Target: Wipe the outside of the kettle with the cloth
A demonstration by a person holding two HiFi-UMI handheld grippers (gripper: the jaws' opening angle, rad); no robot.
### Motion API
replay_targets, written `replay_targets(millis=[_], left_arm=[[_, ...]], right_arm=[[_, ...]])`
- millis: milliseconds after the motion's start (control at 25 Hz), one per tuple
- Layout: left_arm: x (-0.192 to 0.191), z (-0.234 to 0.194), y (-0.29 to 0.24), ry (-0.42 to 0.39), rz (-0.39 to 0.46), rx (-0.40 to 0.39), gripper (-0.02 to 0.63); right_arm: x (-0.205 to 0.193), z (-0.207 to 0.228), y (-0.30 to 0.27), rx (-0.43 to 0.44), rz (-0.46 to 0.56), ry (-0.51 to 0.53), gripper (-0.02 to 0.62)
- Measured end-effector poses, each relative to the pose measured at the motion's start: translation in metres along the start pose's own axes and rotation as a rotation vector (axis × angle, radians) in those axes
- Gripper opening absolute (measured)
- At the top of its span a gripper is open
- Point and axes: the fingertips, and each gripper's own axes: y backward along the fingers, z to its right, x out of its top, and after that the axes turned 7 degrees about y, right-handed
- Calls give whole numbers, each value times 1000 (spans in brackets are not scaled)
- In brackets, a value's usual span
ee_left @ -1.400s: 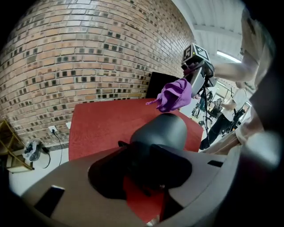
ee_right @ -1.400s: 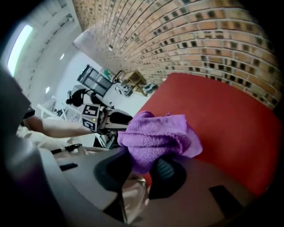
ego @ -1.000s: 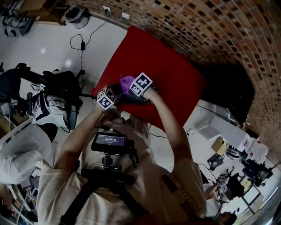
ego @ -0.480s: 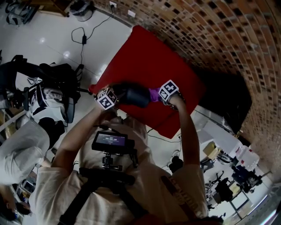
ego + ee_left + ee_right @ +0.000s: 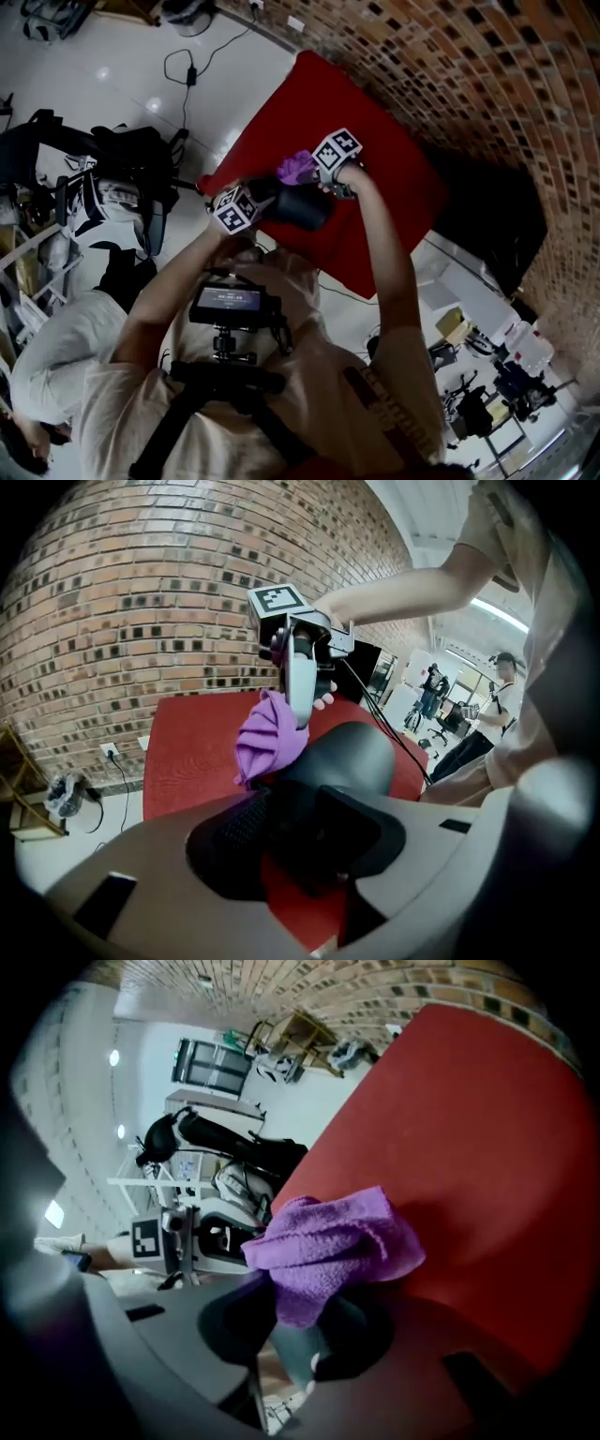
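Currently wiping step judged under way. kettle (image 5: 302,208) clamped at its dark handle side in left gripper (image 5: 255,202), jaws part-closed on it. It is held over near edge of red table (image 5: 394,178), toward left corner. purple cloth (image 5: 298,169) pinched in closed right gripper (image 5: 314,167), bunched, touching kettle's upper far side. Next move judged: cloth to be drawn round body under light pressure, kettle kept steady, perhaps turned so unwiped faces are reached.

The dark, rounded kettle (image 5: 302,208) is over the red worktop (image 5: 375,159). The crumpled purple cloth (image 5: 298,167) touches its side.
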Motion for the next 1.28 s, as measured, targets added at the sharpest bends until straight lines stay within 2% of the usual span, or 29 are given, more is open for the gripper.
replay_targets(millis=[80,280,480,560,680,760,880,1000,1200,1280], left_arm=[[-1,0,1,2,-1,-2,164],[-1,-1,4,-10,5,-3,166],[-8,-3,2,-15,-11,-6,163],[-14,-5,1,-15,-33,-6,164],[-18,-8,0,-14,-56,-10,164],[-19,-12,2,-14,-70,-9,164],[-20,-12,2,-14,-89,-3,164],[-19,-11,2,-12,-104,10,163],[-20,-16,6,-8,-131,24,159],[-18,-15,6,-5,-130,23,149]], right_arm=[[-11,12,-11,-18,-79,-16,109],[-74,64,2,-91,-148,-113,109],[-157,109,4,-114,-99,-266,109],[-169,106,14,-148,9,-262,109],[-154,74,38,-113,348,-220,109],[-148,51,34,-62,525,-222,109],[-154,47,-7,-29,668,-278,109],[-155,63,-31,46,863,-382,107],[-144,96,-61,10,947,-405,106],[-145,105,-63,-74,920,-372,103]])
